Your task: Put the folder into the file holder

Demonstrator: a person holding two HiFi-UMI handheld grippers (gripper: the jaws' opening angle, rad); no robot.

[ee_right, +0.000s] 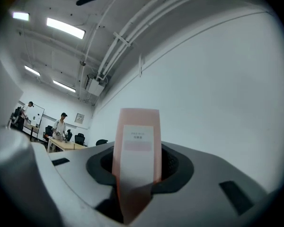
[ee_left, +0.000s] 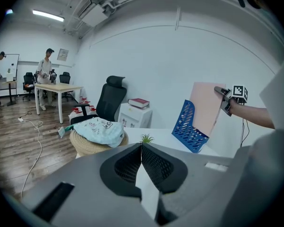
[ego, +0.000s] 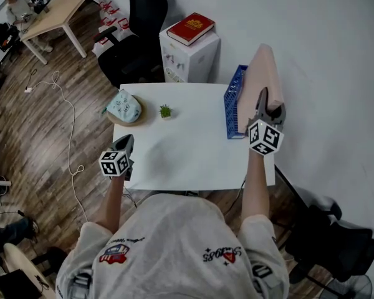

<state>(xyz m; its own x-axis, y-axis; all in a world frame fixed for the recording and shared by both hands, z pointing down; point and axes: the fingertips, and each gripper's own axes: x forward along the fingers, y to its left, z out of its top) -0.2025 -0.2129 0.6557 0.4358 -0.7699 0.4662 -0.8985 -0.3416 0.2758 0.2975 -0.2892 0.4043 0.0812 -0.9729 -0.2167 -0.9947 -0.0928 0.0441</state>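
clamping the spine of a pale pink cardboard folder (ee_right: 136, 126), the right gripper (ee_right: 137, 161) has both black ribbed pads pressed on it, and a white label on the spine faces that gripper's camera. in the head view the folder (ego: 257, 73) stands nearly upright and leans slightly, with the right gripper (ego: 262, 96) on its near upper edge. its lower end dips into the blue perforated plastic file holder (ego: 234, 104) at the right edge of the white rectangular table (ego: 187, 148); whether it touches the holder's floor cannot be told.

the left gripper (ee_left: 142, 148) has its jaws pressed together with nothing between them, and it hovers over the table's near left corner (ego: 126, 139), well apart from the holder. from its own view the folder (ee_left: 206, 108) rises out of the file holder (ee_left: 189, 126). a small green potted plant (ego: 166, 111) sits near the table's far left, beside a light blue printed cloth (ego: 123, 106) on a round woven cushion.
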